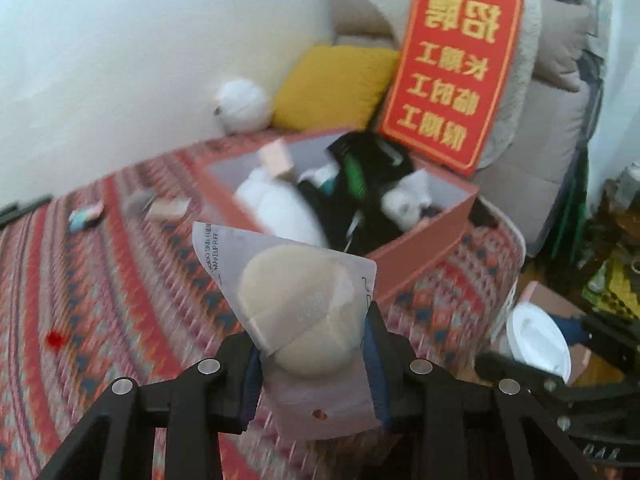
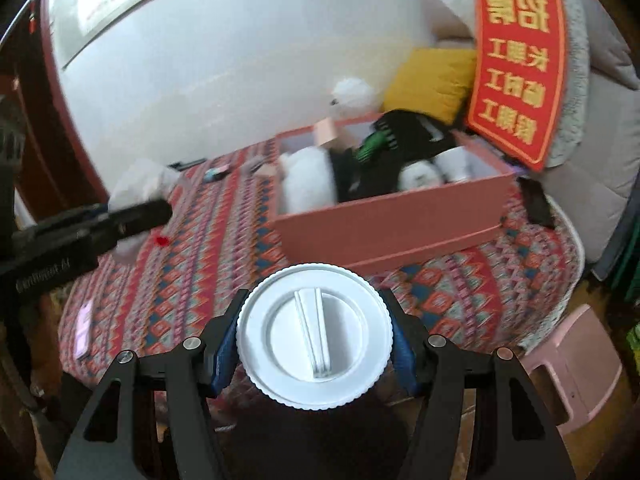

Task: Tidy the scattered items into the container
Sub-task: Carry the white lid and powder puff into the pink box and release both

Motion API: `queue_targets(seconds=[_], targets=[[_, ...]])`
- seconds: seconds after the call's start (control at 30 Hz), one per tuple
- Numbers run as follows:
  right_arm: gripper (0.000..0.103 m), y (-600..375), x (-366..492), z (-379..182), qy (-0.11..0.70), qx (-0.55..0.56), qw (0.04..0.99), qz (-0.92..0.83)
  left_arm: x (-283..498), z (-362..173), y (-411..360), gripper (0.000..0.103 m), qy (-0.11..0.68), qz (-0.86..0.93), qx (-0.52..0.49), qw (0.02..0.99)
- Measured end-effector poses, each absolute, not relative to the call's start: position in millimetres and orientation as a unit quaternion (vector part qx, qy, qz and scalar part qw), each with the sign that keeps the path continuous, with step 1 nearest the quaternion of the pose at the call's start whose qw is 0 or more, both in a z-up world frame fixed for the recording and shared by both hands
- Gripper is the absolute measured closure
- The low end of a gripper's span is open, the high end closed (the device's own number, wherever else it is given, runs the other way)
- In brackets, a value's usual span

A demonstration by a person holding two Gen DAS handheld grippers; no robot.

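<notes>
My left gripper (image 1: pixel 314 344) is shut on a packaged beige makeup puff (image 1: pixel 298 308), held just short of the pink box (image 1: pixel 424 256). The box holds white plush things, black items and a green piece. My right gripper (image 2: pixel 314 340) is shut on a jar with a white ribbed lid (image 2: pixel 314 336), in front of the pink box (image 2: pixel 392 224). That jar (image 1: pixel 538 342) also shows at the right of the left wrist view. Small items (image 1: pixel 86 216) lie scattered on the patterned cloth (image 1: pixel 120 280) left of the box.
A red sign with yellow characters (image 1: pixel 456 68) leans behind the box beside a yellow cushion (image 1: pixel 336 84) and a white plush ball (image 1: pixel 244 106). A pink stool (image 2: pixel 576 360) stands off the table's right edge. A black phone-like object (image 2: pixel 538 202) lies right of the box.
</notes>
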State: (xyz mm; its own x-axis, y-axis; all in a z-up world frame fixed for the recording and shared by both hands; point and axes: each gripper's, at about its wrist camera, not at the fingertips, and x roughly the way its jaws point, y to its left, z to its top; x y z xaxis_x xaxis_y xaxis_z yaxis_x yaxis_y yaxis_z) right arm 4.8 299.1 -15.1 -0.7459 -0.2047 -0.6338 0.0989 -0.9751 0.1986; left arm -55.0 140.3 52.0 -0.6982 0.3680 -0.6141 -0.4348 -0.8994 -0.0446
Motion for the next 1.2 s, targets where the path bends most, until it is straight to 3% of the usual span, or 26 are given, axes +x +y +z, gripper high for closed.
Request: queue_targets(seconds=[0.3, 0.57, 0.63, 0.67, 0.7, 0.77, 0.8, 0.87, 1.2], targets=[[0.037, 372.8, -92.2, 19.4, -0.080, 0.310, 0.029, -0.947, -161.2, 72.2, 213.3, 0.065, 0.065, 0.917, -0.313, 0.237], [0.037, 415.4, -212.2, -2.4, -0.093, 0.318, 0.005, -0.943, -264.0, 48.1, 244.2, 0.064, 0.055, 0.908, -0.340, 0.237], [0.037, 417.8, -229.8, -11.3, -0.090, 0.320, 0.000, -0.943, -284.1, 37.5, 245.7, 0.056, 0.049, 0.905, -0.349, 0.237], [0.036, 418.1, -236.0, -15.4, -0.087, 0.322, -0.006, -0.943, -292.0, 32.8, 244.5, 0.042, 0.043, 0.905, -0.353, 0.235], [0.025, 418.5, -240.4, -19.5, -0.084, 0.322, -0.016, -0.943, -299.3, 28.4, 243.3, 0.033, 0.037, 0.904, -0.357, 0.232], [0.007, 417.4, -240.1, -21.7, -0.079, 0.317, -0.029, -0.945, -301.5, 27.2, 237.9, 0.024, 0.031, 0.907, -0.352, 0.228], [0.005, 416.5, -238.2, -21.5, -0.076, 0.313, -0.034, -0.946, -301.5, 27.2, 234.4, 0.017, 0.029, 0.909, -0.348, 0.226], [0.004, 414.6, -234.3, -21.2, -0.071, 0.305, -0.043, -0.949, -297.5, 29.6, 226.6, 0.012, 0.030, 0.915, -0.338, 0.219], [0.002, 365.3, -173.1, 17.3, -0.063, 0.270, -0.002, -0.961, -240.2, 49.8, 151.9, 0.008, 0.010, 0.931, -0.325, 0.169]])
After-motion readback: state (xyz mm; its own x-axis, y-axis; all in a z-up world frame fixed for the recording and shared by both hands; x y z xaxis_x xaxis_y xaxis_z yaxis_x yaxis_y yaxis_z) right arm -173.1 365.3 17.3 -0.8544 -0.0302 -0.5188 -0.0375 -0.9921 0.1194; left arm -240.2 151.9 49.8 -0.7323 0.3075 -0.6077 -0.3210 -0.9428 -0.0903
